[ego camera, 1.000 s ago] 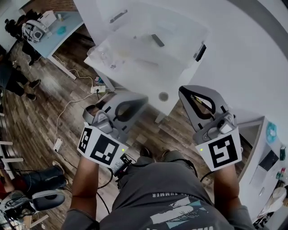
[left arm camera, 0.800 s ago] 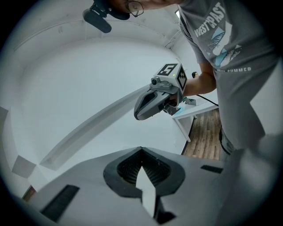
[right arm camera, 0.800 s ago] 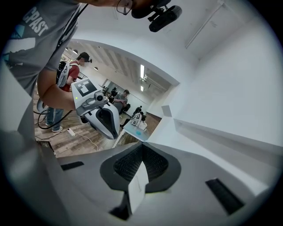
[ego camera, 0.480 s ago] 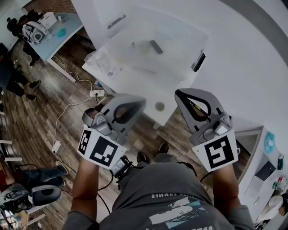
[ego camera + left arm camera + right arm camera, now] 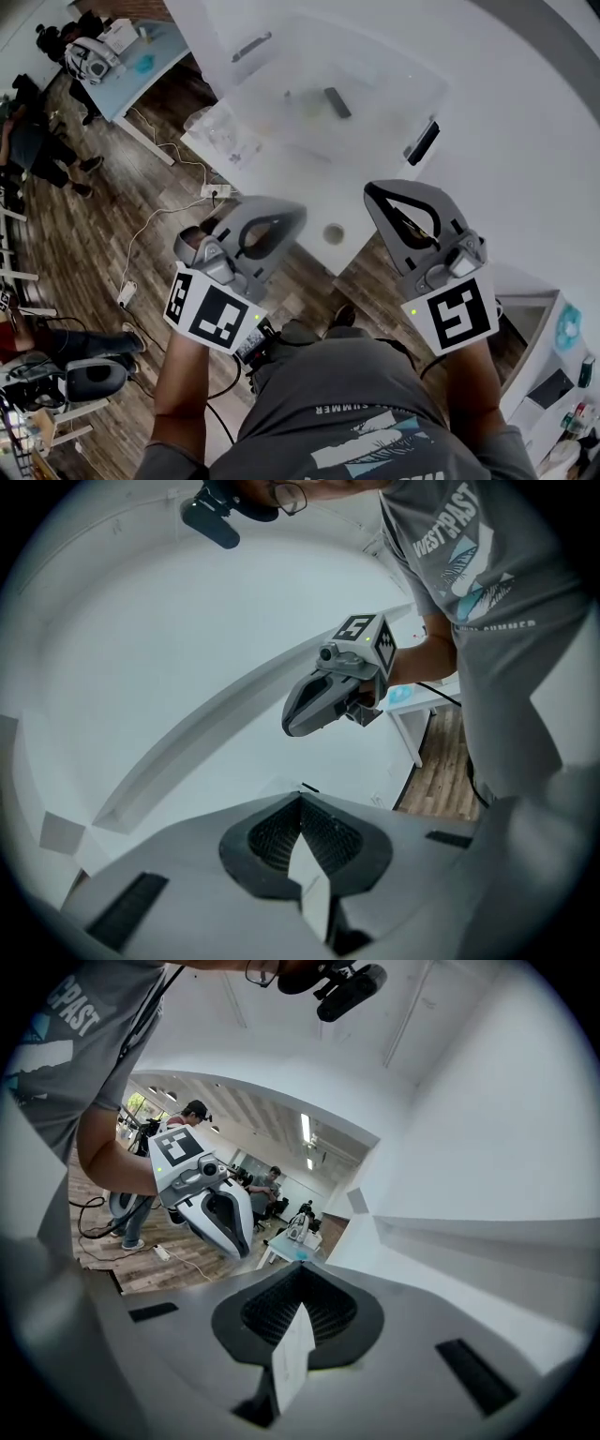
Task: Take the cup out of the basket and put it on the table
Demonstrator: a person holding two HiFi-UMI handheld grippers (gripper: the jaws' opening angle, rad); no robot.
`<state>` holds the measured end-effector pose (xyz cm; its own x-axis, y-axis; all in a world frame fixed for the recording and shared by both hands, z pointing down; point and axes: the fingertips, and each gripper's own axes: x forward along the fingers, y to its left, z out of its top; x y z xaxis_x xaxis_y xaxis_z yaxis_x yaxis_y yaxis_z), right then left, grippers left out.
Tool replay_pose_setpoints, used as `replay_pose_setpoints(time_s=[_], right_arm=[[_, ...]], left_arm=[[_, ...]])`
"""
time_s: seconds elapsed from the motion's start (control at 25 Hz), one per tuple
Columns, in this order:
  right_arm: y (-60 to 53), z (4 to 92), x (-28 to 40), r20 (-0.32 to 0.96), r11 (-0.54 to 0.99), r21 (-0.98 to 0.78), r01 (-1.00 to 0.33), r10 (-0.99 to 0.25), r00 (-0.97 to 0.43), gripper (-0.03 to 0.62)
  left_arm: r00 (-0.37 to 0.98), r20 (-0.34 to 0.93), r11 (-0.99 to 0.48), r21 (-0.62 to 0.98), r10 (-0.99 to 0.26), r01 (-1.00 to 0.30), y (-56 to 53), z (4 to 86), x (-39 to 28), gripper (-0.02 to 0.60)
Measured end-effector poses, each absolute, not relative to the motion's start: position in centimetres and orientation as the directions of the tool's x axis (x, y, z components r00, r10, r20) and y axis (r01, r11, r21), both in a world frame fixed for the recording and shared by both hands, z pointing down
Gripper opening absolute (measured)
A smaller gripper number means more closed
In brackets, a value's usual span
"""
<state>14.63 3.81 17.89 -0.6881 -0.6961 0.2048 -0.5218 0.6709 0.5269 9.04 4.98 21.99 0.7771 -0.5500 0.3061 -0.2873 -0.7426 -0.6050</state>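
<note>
A: Translucent plastic, that basket (image 5: pixel 375 141), upper centre of the head view on the white table (image 5: pixel 506 141). I can't pick the cup out through its walls.

B: Grippers?

A: My left gripper (image 5: pixel 302 803) and right gripper (image 5: pixel 302 1274) are both clenched on nothing, low in frame.

B: Grip plan?

A: Probably light, maybe slick, so I'd pinch one rim wall gently.

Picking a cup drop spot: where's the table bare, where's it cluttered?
Bare: the wide table stretch right of the basket, past the black object; also the strip between the basket's near wall and the small round thing. Crowded: the basket's left end, by crumpled clear plastic.
</note>
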Motion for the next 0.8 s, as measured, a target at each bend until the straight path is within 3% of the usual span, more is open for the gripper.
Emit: replay_pose_setpoints(time_s=[0.8], right_arm=[[-2.9, 18.4, 11.7, 0.234, 0.646, 0.537, -0.543, -0.732, -0.640, 0.012]], left_arm=[[0.814, 0.293, -0.761, -0.597, -0.502, -0.254, -2.2, 22.2, 5.9, 0.009]])
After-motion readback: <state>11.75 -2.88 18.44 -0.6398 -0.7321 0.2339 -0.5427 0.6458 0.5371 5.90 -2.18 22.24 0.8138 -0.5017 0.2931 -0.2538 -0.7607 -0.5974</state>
